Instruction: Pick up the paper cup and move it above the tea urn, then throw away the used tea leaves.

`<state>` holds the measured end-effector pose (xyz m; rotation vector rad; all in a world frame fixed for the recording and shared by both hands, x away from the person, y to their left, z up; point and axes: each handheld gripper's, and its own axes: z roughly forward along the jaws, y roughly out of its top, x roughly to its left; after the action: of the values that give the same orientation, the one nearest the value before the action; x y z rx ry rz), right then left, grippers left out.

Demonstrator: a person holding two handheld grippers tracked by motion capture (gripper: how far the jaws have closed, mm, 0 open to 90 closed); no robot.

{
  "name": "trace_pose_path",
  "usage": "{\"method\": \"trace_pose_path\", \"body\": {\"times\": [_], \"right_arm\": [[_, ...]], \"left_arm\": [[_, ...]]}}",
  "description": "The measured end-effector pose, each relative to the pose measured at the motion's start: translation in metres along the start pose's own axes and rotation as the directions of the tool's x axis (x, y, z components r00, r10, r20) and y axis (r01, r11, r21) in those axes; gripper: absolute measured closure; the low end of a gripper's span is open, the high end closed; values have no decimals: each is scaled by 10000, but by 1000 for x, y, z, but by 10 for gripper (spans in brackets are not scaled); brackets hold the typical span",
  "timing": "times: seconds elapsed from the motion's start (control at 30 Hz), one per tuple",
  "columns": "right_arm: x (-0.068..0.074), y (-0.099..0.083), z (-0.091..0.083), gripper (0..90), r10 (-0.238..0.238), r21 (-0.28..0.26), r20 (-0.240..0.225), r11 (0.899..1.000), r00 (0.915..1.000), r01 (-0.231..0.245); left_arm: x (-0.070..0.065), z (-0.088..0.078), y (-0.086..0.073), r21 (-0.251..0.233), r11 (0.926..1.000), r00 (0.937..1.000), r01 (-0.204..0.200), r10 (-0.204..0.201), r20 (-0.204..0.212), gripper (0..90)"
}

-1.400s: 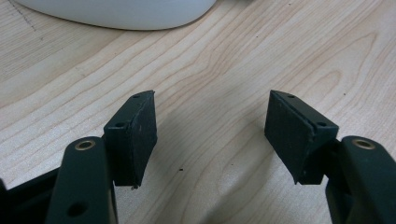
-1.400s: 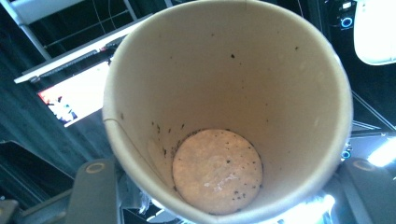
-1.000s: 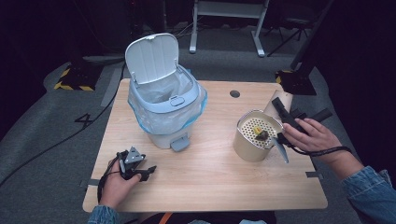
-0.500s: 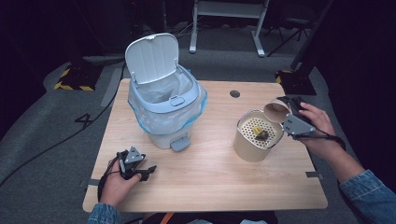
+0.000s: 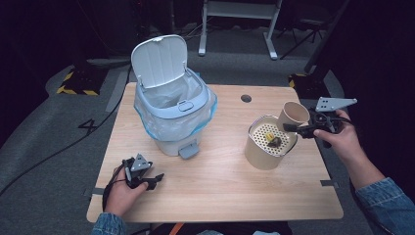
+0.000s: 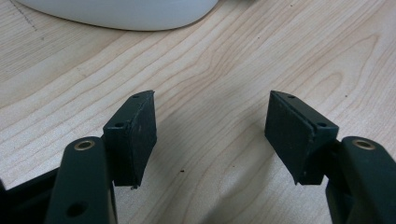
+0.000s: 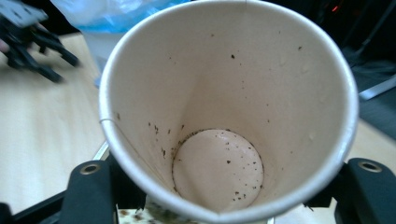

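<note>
Right gripper view, unprinted paper cup (image 7: 219, 116), speckled inside

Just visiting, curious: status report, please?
Right gripper clamps tipped paper cup above strainer pot. Left gripper open, resting on table. Nothing in the way.

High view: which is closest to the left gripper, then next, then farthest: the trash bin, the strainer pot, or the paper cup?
From the left gripper:
1. Trash bin, just behind it.
2. Strainer pot, across the table to the right.
3. Paper cup, farthest right, in the right gripper.
</note>
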<state>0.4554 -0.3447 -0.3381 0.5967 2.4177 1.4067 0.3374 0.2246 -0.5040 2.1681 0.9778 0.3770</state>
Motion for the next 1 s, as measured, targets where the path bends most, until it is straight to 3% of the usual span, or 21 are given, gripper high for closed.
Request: {"method": "trace_pose_path", "body": {"times": [0.07,0.27,0.53,0.77,0.9,1.0], "right_arm": [[-1,-1,0,328,262,57,-314,9996,9992,-261],[0,-1,-3,324,463,97,-950,9989,9944,-456],[3,3,-3,322,767,112,-890,9970,9931,-760],[8,26,3,324,940,321,-1152,9953,9889,-908],[11,44,10,325,702,641,-1232,9960,9899,-626],[13,57,17,325,577,582,-1400,9971,9885,-500]], "left_arm": [[0,0,0,-7,10000,10000,38,-38,5,344],[0,0,0,-1,10000,10000,6,-6,2,344],[0,0,0,19,10000,10000,-29,29,-19,344],[0,0,0,10,10000,10000,-24,24,-17,344],[0,0,0,11,10000,10000,-29,29,-20,344],[0,0,0,12,10000,10000,-29,29,-23,344]]}}
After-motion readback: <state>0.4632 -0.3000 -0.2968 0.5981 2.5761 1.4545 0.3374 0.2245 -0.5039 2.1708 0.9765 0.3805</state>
